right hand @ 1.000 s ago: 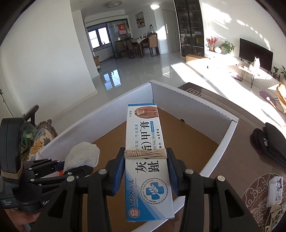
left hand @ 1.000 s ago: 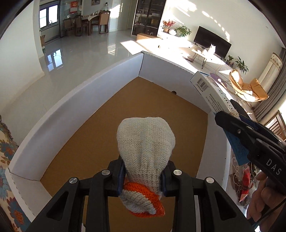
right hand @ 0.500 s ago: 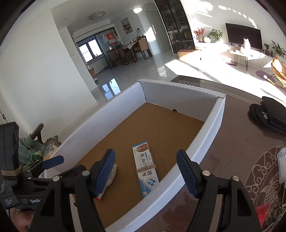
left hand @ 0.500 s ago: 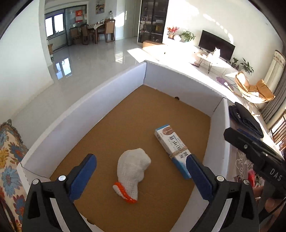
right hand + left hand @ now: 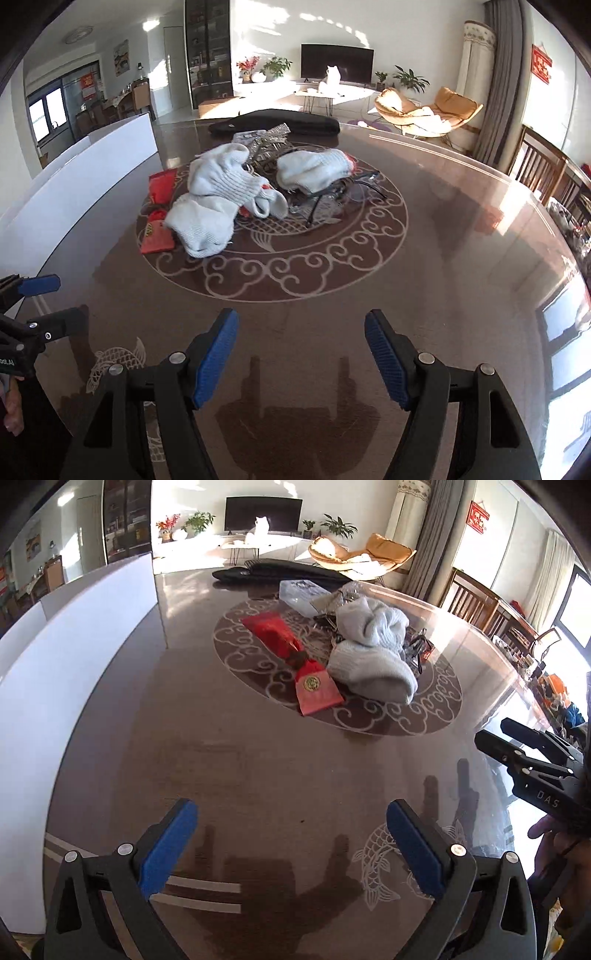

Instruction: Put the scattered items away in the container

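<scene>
table (image 5: pixel 461 229): glossy brown, reflecting sunlight; white container (image 5: pixel 74 657) standing beside it
room: television (image 5: pixel 336 64) standing beyond table
fingers: both grippers gaping wide, holding nothing

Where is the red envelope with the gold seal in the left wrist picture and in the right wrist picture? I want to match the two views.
Left wrist view: the red envelope lies near the picture's middle, left of the grey-white knitted pile.
Right wrist view: the red envelope is at the left, partly hidden under the same pile.
Shared landmark: the white cat before the television.
</scene>
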Tool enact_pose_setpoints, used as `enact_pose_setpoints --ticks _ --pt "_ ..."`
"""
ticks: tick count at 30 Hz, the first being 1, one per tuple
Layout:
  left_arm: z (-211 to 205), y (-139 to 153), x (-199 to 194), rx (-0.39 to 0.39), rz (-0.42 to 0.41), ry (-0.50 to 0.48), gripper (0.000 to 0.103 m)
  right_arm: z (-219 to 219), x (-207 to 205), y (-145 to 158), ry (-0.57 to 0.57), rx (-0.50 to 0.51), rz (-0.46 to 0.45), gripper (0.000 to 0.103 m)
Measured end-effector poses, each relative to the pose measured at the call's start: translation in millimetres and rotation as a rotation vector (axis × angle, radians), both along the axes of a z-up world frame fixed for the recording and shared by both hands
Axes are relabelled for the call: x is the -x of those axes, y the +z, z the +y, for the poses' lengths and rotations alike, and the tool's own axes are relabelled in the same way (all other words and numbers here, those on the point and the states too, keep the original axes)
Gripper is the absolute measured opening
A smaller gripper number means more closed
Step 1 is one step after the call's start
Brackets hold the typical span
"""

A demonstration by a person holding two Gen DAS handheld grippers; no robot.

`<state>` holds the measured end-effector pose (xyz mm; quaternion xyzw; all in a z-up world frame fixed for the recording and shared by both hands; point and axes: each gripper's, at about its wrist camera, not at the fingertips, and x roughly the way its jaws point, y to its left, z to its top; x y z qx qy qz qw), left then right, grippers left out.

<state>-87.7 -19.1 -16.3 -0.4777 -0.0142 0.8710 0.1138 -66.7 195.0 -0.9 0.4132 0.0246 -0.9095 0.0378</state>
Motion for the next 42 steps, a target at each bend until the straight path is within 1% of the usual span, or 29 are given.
enact_pose_setpoints --ticks 1,2,3,5,6,8,11,18,42 --pt "7 -4 1 0.025 0.011 0.001 0.103 9 3 -4 -0.022 -0.005 -0.013 0.072" --pt "15 -2 1 0.065 0.04 -0.005 0.103 17 6 -7 -0.035 -0.011 -0.019 0.072" --pt "20 -1 3 0.084 0.046 -0.02 0.103 19 7 -9 -0.036 -0.017 -0.025 0.072" --pt "22 -6 14 0.116 0.029 -0.043 0.103 18 14 -16 -0.034 -0.028 -0.058 0.072" --pt "22 -7 17 0.138 0.04 -0.047 0.103 21 15 -20 -0.038 -0.022 -0.068 0.072" --pt "14 -7 19 0.12 0.058 -0.037 0.103 23 18 -22 -0.053 0.01 -0.054 0.073" --pt "11 -8 21 0.121 0.065 -0.027 0.103 19 19 -20 -0.072 0.01 -0.054 0.074" --pt "10 -8 13 0.118 0.072 -0.02 0.103 13 21 -23 -0.068 0.011 -0.058 0.076" --pt "9 -7 12 0.121 0.076 -0.006 0.103 13 22 -23 -0.07 0.011 -0.059 0.076"
